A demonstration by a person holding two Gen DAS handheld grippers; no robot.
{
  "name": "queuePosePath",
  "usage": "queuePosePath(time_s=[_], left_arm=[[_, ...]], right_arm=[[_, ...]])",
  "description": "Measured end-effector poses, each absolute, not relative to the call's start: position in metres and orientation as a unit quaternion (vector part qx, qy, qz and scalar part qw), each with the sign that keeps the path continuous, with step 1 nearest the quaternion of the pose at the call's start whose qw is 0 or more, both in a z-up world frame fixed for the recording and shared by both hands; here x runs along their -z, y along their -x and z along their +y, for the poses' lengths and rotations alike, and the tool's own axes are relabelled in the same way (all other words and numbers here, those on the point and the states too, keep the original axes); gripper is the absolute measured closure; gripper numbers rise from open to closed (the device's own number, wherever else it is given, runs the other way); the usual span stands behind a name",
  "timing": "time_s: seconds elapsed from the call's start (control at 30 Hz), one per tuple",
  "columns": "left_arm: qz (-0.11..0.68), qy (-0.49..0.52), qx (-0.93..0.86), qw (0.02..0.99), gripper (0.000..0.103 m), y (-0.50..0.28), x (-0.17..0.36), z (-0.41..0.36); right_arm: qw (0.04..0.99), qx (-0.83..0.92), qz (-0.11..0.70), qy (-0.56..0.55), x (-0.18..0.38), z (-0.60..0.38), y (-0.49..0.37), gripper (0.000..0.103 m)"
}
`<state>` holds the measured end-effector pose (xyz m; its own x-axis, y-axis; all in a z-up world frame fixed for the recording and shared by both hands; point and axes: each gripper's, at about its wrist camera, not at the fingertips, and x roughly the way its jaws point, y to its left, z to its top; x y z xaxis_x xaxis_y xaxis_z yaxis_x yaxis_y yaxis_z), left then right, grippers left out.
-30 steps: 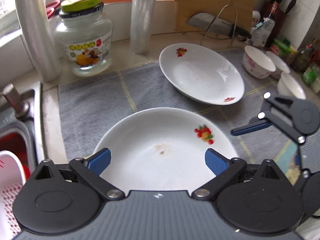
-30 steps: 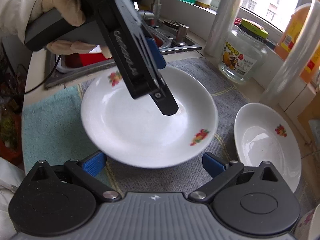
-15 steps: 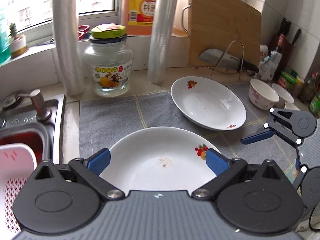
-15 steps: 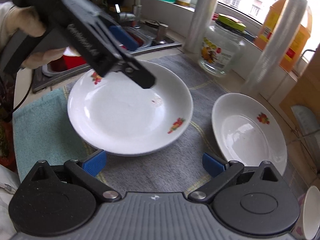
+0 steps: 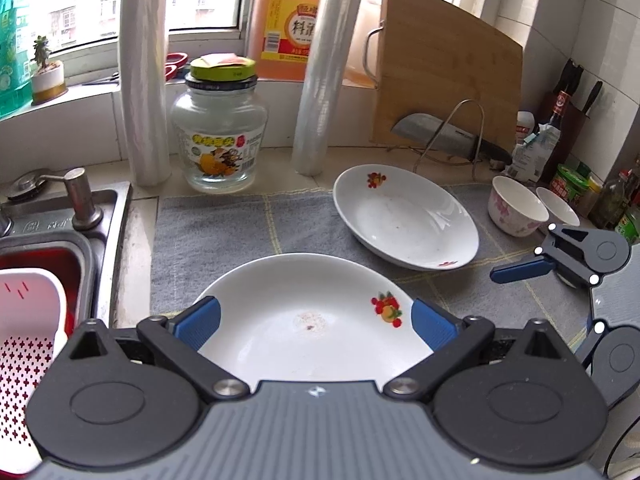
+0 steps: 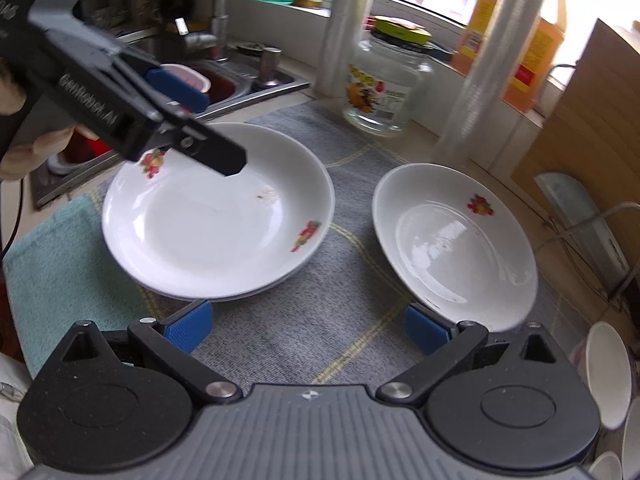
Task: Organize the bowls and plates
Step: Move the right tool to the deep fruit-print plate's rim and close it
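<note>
Two white plates with little fruit pictures sit on a gray cloth on the table. The near plate [image 5: 304,320] lies flat just in front of the left tool [image 5: 316,322]. It looks like there may be a second plate under it, because the right camera shows a double edge at its bottom. The far plate [image 5: 404,220] sits apart from it, closer to the cutting board [image 5: 444,76]. Some small bowls [image 5: 516,208] stand off to the side, past the far plate.

The left tool has just been opening its jaws, and now they are spread wide. Its blue pads are on each side of the near plate's edge, but they are not pressing on it. The right tool [image 6: 308,330] is spread wide too, with nothing between its pads, only the cloth below.

I think the plates are hard, smooth and shiny, so they could slip. They would break if dropped. They look a bit heavy for a thin pinch. The best place to hold one is the rim, with one pad on top and one slid under the edge. The soft cloth should help a pad get under.
</note>
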<state>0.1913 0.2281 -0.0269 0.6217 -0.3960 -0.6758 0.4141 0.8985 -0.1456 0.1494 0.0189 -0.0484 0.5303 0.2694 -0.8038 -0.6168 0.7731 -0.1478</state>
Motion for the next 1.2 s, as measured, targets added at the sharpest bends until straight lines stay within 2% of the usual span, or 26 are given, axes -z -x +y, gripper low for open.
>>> queuePosePath(time_s=[0.4, 0.77, 1.2], left_arm=[[0.329, -0.069, 0.205, 0.919, 0.002, -0.177, 0.02, 0.174], [0.36, -0.069, 0.128, 0.922, 0.002, -0.171, 0.042, 0.086], [0.404, -0.076, 0.087, 0.907, 0.002, -0.187, 0.077, 0.022]], right_arm=[[0.882, -0.188, 0.396, 0.172, 0.029, -0.051, -0.171, 0.0], [0.885, -0.214, 0.406, 0.074, 0.022, -0.124, -0.251, 0.0], [0.869, -0.248, 0.419, 0.089, 0.034, -0.129, -0.3, 0.0]])
